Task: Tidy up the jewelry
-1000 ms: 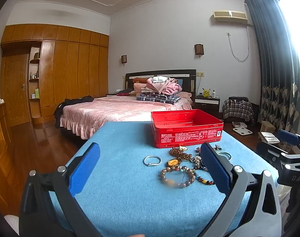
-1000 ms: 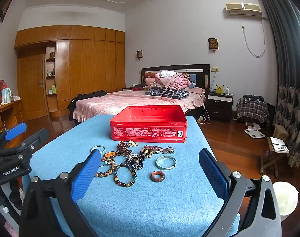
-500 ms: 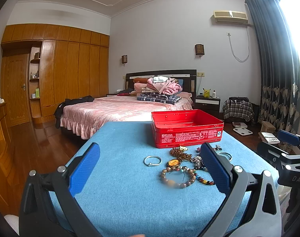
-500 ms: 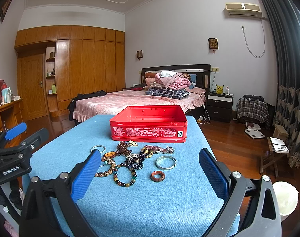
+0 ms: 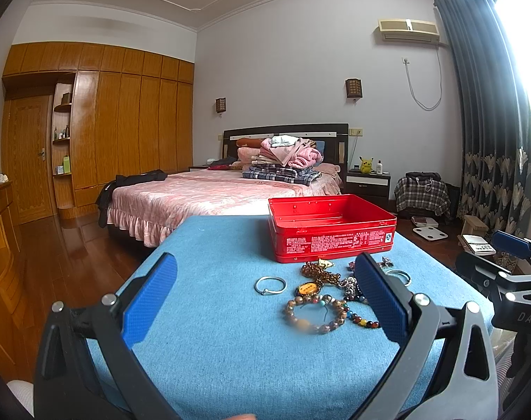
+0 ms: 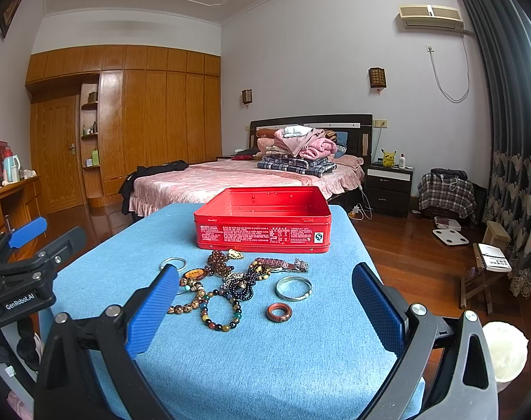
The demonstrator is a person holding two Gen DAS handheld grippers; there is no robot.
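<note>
On the desk (image 6: pixel 300 367), covered in blue cloth, an open red rectangular metal tin (image 6: pixel 263 222) stands at the far end, and the jewelry lies loose in a cluster just in front of it, none of it in the tin yet. Both tools hang above the near edge with nothing held: the left hand-held gripper (image 5: pixel 263 295) has its blue pads spread wide, and the right hand-held gripper (image 6: pixel 263 306) is spread just as wide. The pieces look light, but they should handle differently. The plain silver bangle (image 6: pixel 293 288) and the small reddish-brown stone ring (image 6: pixel 279 312) lie apart from the heap; they are stiff and smooth, likely slippery on the pads and lying flat on the cloth, so a pinch across one side of the rim seems best. The thin silver ring bracelet (image 5: pixel 270 285) on the left side is similar. The multicoloured bead bracelet (image 6: pixel 220 311) and the brown wooden bead bracelet (image 5: pixel 316 314) are limp strands; gripped over one run of beads they will probably dangle. The dark bead strands (image 6: pixel 239 280) in the middle touch and overlap, so lifting one may drag its neighbours.
</note>
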